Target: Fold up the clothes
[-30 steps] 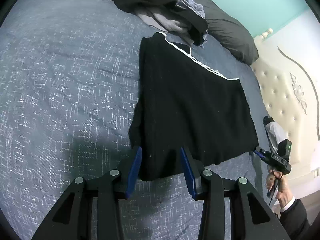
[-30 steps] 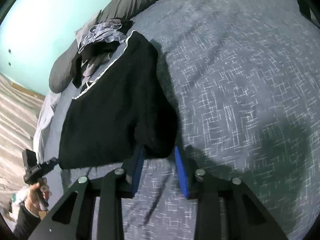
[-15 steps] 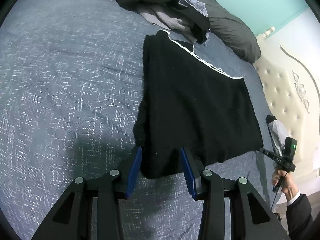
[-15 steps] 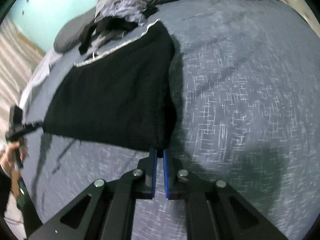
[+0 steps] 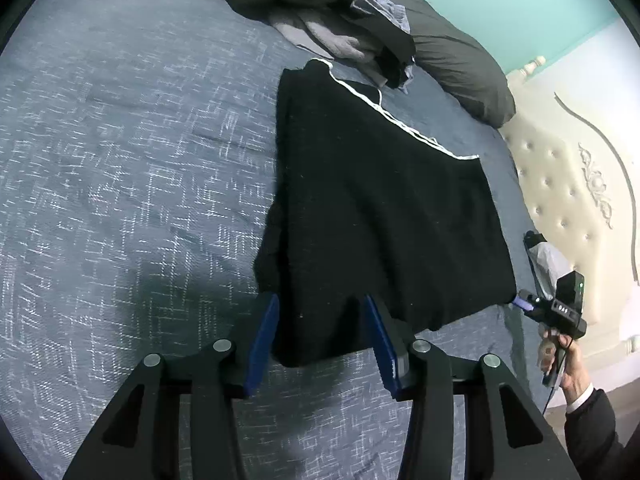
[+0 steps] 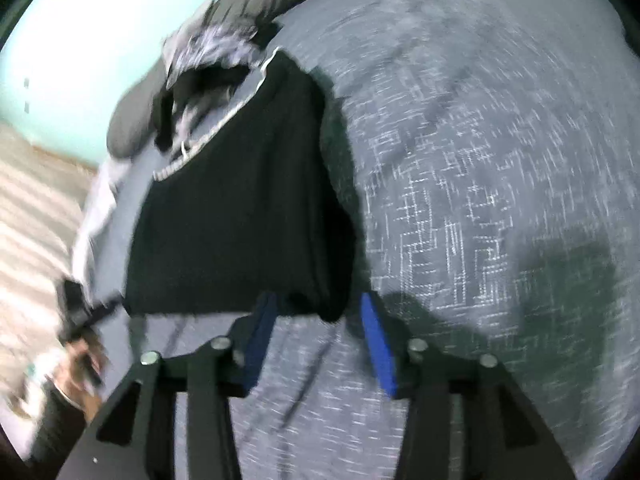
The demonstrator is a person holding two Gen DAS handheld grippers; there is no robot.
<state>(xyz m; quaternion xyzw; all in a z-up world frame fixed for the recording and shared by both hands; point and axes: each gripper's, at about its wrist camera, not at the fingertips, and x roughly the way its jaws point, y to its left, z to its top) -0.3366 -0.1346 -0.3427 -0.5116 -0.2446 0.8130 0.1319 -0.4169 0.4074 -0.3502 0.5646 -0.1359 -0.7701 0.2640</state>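
While spread flat on the blue-grey bedspread (image 5: 120, 168), black garment (image 5: 380, 216) lies folded to a rough rectangle, white-trimmed edge toward the pile of clothes (image 5: 328, 20) and dark pillow (image 5: 460, 68). Left gripper (image 5: 320, 328) — jaws released, wide apart, straddling the near corner of the cloth, nothing pinched. Right gripper (image 6: 318, 330) — jaws likewise parted, the garment's other near corner between the blue pads (image 6: 376, 344); contact with fabric cannot be told, view blurred. Tufted headboard (image 5: 568, 184) at right edge.
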